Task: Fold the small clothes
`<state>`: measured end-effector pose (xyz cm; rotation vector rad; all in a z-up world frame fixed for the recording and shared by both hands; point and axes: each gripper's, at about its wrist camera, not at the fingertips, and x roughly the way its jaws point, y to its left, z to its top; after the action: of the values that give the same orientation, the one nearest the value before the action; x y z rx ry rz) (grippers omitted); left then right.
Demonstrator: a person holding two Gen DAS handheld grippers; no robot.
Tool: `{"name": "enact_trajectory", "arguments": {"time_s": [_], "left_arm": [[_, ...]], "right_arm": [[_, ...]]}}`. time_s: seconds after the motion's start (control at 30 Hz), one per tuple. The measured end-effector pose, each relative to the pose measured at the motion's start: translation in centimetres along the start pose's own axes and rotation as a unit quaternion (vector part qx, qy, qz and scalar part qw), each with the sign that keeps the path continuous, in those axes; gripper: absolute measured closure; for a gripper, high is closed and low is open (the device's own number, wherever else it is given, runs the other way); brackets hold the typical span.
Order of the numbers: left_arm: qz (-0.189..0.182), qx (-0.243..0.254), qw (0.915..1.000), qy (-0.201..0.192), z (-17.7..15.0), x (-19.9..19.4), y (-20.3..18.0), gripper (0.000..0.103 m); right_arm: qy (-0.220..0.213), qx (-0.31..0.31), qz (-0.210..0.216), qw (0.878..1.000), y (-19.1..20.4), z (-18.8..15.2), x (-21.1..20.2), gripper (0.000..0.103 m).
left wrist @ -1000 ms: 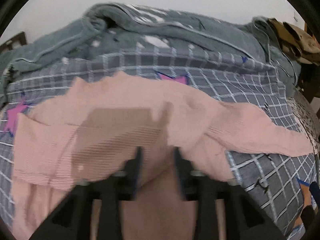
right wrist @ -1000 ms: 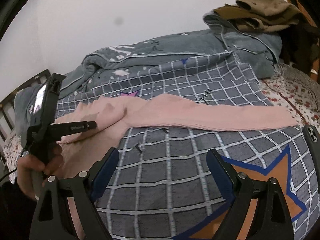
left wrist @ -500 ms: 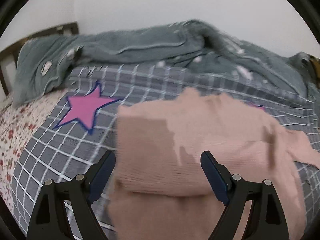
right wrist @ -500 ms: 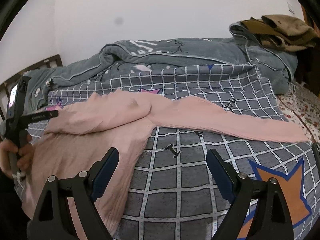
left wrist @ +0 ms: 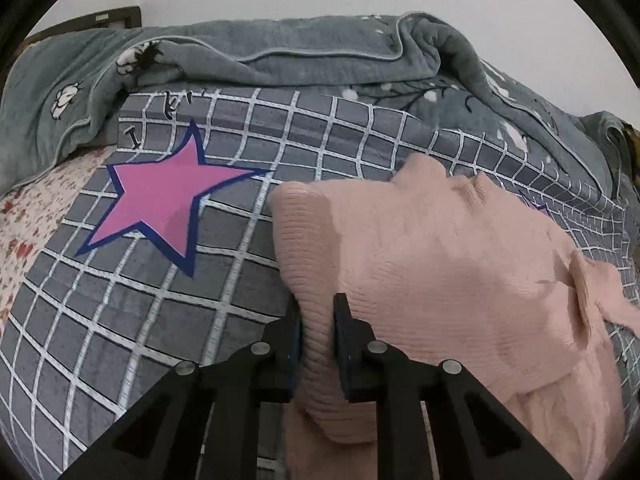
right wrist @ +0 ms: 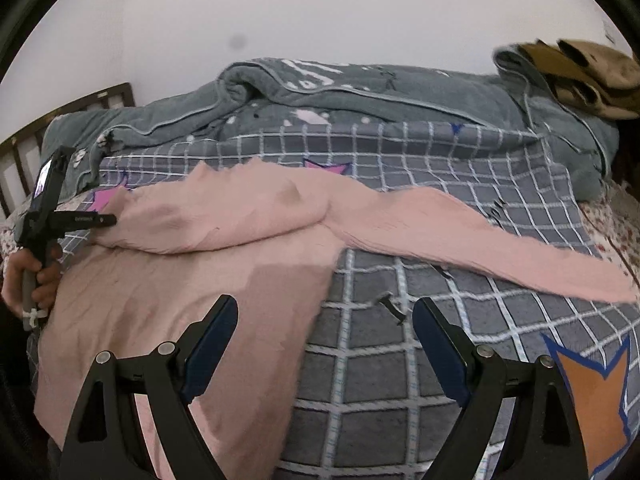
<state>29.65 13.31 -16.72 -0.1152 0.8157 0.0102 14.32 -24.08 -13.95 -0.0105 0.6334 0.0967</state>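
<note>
The pink knit sweater (left wrist: 440, 272) lies spread on the grey checked bedspread (left wrist: 160, 320) that covers the bed, and everything else here can be placed against that sweater. The left claw (left wrist: 316, 320) has just been closing, and its two dark pads now pinch a ribbed fold at the sweater's left edge, the knit bunched up between them. In the right wrist view the same claw shows at the sweater's far left edge, with a person's hand (right wrist: 28, 280) gripping its handle just beside the fabric. One sleeve is folded across the body of the sweater, while the other sleeve (right wrist: 480, 240) stretches away to the right over the bedspread. The right claw (right wrist: 324, 320) stands wide with nothing between its blue-padded fingers (right wrist: 208, 340); it hovers at the near side of the sweater, its left finger over the pink fabric and its right finger over bare checked cloth. A pink star (left wrist: 168, 204) printed on the bedspread lies left of the sweater, and an orange star (right wrist: 592, 392) lies well to its right, near the right claw. Behind the sweater a grey-green blanket (right wrist: 360, 100) is heaped along the white wall, and a brown garment (right wrist: 588, 72) sits on the blanket's right end.
</note>
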Motion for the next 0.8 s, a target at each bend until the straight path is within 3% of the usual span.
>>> {"name": "enact_trajectory", "arguments": {"time_s": [0.23,0.3,0.4,0.47,0.53,0.67,0.7,0.73,0.77,0.8], "left_arm": [[-0.034,-0.028,0.9988,-0.023,-1.0,0.4,1.5,0.085],[-0.029,-0.023,0.9990,-0.024,-1.2,0.5,1.3,0.082],[-0.020,-0.018,0.9992,-0.028,-1.3,0.4,1.1,0.074],[-0.020,-0.021,0.9991,-0.030,-1.3,0.4,1.3,0.064],[-0.019,-0.024,0.9989,-0.036,-1.4,0.1,1.4,0.054],[-0.016,-0.019,0.9991,-0.034,-1.4,0.3,1.2,0.049],[-0.017,-0.020,0.9991,-0.033,-1.4,0.3,1.2,0.049],[-0.021,-0.023,0.9990,-0.034,-1.3,0.3,1.4,0.049],[-0.023,-0.025,0.9989,-0.034,-1.4,0.2,1.4,0.049],[-0.023,-0.026,0.9988,-0.035,-1.4,0.2,1.4,0.049]], "right_arm": [[-0.003,0.001,0.051,0.999,2.7,2.9,1.2,0.015],[0.007,-0.010,0.051,0.999,3.4,4.0,2.4,0.021],[0.023,-0.036,0.033,0.999,4.6,6.3,5.0,0.033],[0.055,-0.035,0.013,0.998,5.2,7.9,7.8,0.038],[0.082,-0.032,0.008,0.996,5.7,8.9,9.9,0.039],[0.093,-0.050,-0.024,0.994,7.4,9.6,13.4,0.039],[0.097,-0.054,-0.030,0.993,7.6,9.5,14.0,0.044],[0.104,-0.066,-0.033,0.992,7.9,9.1,14.8,0.055],[0.109,-0.076,-0.035,0.990,8.0,8.8,15.0,0.100],[0.113,-0.093,-0.043,0.988,8.0,8.3,14.9,0.097]]}}
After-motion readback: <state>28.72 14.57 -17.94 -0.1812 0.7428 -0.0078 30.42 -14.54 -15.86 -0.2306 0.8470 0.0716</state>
